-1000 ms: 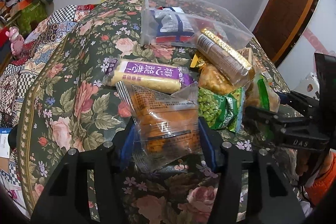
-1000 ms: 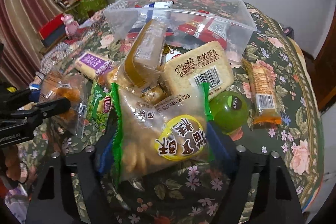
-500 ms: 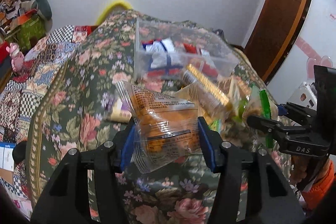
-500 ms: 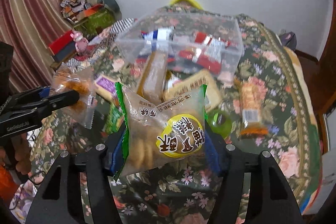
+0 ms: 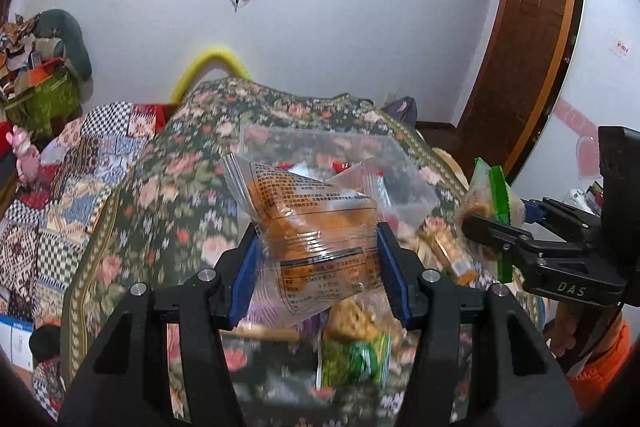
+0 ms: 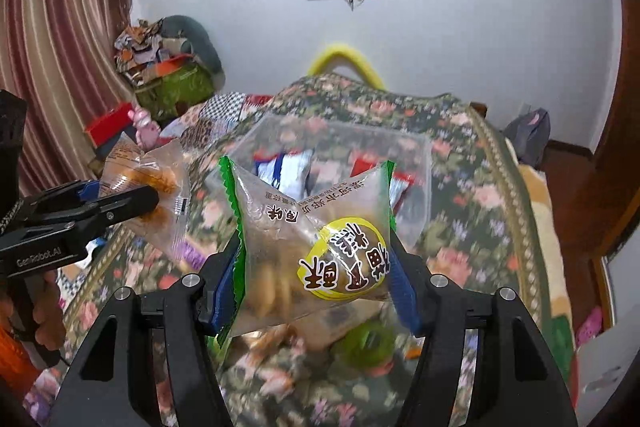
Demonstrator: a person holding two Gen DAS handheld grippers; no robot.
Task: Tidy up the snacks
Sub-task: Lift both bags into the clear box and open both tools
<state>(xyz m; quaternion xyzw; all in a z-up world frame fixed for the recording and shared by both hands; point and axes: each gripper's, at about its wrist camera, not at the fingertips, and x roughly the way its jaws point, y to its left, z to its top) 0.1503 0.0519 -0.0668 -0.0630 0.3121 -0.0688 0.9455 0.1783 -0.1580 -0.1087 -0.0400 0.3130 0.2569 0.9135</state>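
Holding two packets aloft at once, one per gripper, both raised off the table and facing the clear plastic bin [image 5: 404, 183] — presumably so each can be dropped in over the rim. Left gripper [image 5: 318, 267] pinching a clear packet of orange snacks [image 5: 316, 227] by its sides, blue pads pressed into the wrapper; right gripper [image 6: 316, 275] clamped the same way on a green-edged packet with a yellow label [image 6: 312, 247]. Gripped across the middle and well clear of the loose pile, probably to keep the floppy ends from snagging. Bin sitting on the floral tablecloth [image 5: 160, 203] ahead of both tools, already holding blue-and-white [image 6: 288, 171] and red wrappers. Below and blurred: a green pea packet [image 5: 352, 359], a purple-wrapped roll [image 6: 188, 255], a green round cup [image 6: 368, 343], other snacks left to sort. Nothing between the packets and the bin's open top, though two grippers side by side could crowd one another at the rim.
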